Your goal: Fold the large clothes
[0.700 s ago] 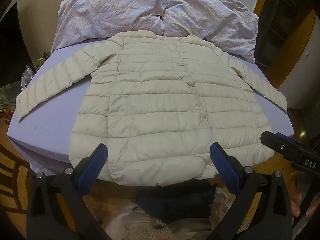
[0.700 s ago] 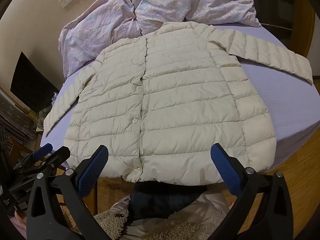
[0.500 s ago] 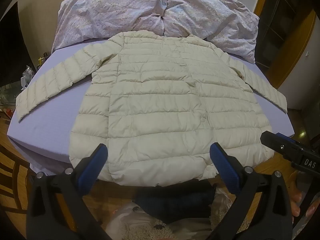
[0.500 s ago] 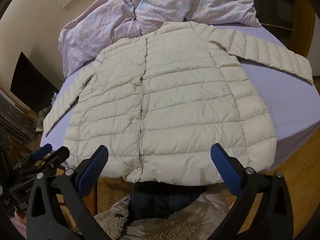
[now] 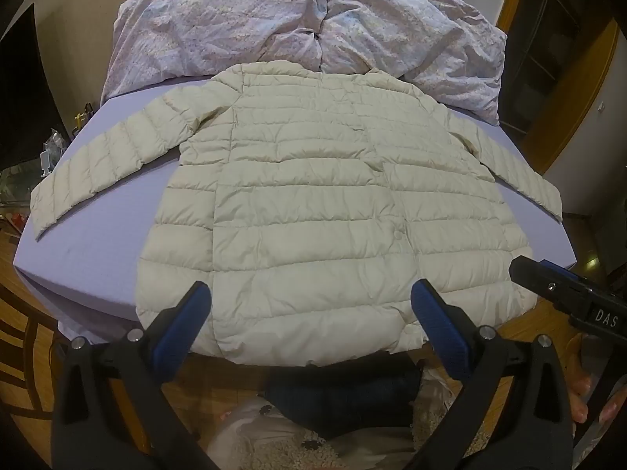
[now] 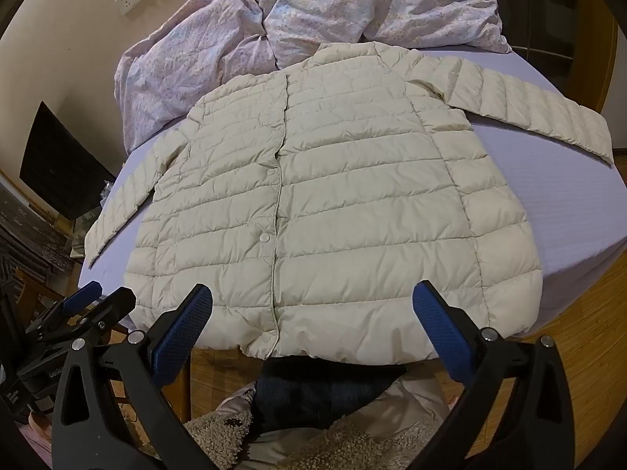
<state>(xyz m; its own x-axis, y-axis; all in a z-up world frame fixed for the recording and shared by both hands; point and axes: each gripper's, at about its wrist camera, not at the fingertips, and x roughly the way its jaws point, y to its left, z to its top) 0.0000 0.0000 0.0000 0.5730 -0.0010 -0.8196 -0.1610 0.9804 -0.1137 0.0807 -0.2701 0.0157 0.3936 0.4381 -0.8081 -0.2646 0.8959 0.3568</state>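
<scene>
Flat now: jacket (image 5: 325, 211) spread front-up on the bed (image 5: 86, 243), both grippers released and held short of its hem.

Left gripper (image 5: 309, 313) hangs at 6 o'clock in its own view, blue pads (image 5: 180, 325) wide apart, gripping nothing; the hem lies just beyond them. Right gripper (image 6: 311, 313) is likewise spread, clear of the cloth, and shows in the left view at 4 o'clock. Sleeves reach out toward 9 and 3 o'clock. A crumpled quilt (image 5: 313, 23) sits at 12 o'clock, touching the collar. Snaps (image 6: 266, 237) run down the closed front.
</scene>
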